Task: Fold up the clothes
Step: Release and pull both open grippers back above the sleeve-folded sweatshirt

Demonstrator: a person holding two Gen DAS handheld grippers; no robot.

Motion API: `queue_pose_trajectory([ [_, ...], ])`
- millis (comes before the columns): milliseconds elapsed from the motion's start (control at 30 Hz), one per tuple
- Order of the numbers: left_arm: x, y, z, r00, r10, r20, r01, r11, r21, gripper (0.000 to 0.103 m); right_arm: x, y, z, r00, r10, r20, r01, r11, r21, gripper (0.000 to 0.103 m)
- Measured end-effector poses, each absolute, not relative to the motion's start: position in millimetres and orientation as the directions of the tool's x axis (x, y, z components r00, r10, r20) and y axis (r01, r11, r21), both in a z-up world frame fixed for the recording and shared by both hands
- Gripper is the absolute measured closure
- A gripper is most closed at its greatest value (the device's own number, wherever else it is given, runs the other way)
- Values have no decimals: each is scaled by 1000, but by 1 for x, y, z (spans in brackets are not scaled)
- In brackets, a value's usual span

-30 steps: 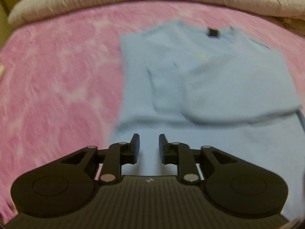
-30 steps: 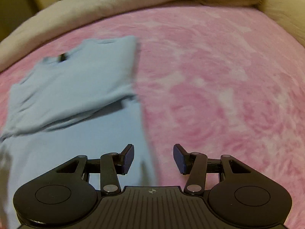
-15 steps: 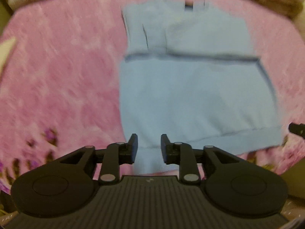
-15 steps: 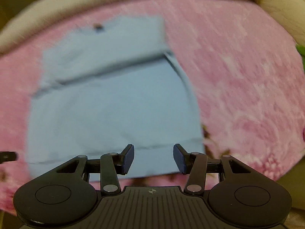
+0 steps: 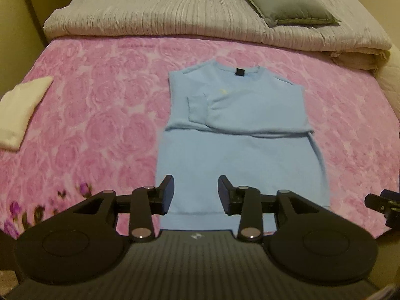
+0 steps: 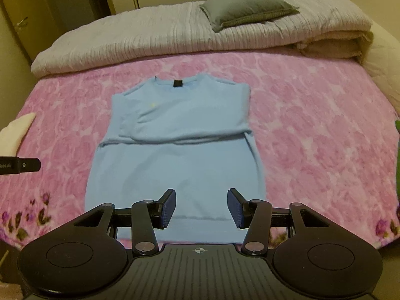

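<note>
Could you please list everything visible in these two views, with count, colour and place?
shirt: one, light blue, flat mid-bed, sleeves folded in, collar at the far end
blanket: one, pink rose print, covering the bed
duvet: one, grey-beige, folded across the far end
pillow: one, grey, on the duvet
white cloth: one, folded, at the bed's left edge
green item: one, cut off at the right edge
left claw: black, jaws opening, nothing between them, above the hem
right claw: black, blue pads, open, empty

blue shirt (image 5: 237, 147): 1 | grey cushion (image 5: 287, 7): 1 | white folded cloth (image 5: 20, 110): 1 | quilt (image 5: 162, 12): 1
</note>
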State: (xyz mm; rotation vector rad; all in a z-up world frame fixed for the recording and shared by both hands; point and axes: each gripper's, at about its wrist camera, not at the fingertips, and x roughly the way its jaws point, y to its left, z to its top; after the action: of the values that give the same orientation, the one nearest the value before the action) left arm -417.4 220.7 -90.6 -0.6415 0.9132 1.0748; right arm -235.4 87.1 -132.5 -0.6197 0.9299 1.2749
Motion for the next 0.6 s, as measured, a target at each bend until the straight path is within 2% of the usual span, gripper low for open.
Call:
queue_pose_trajectory([
  [300, -377, 150, -85, 155, 488, -859, -957, 289, -9, 65, -182, 46, -124, -16, 520, -854, -987, 127, 96, 53],
  [600, -369, 120, -92, 91, 461, -883, -977, 212, 10, 65, -155, 36, -129, -74, 521, -850, -993, 36, 109, 53],
])
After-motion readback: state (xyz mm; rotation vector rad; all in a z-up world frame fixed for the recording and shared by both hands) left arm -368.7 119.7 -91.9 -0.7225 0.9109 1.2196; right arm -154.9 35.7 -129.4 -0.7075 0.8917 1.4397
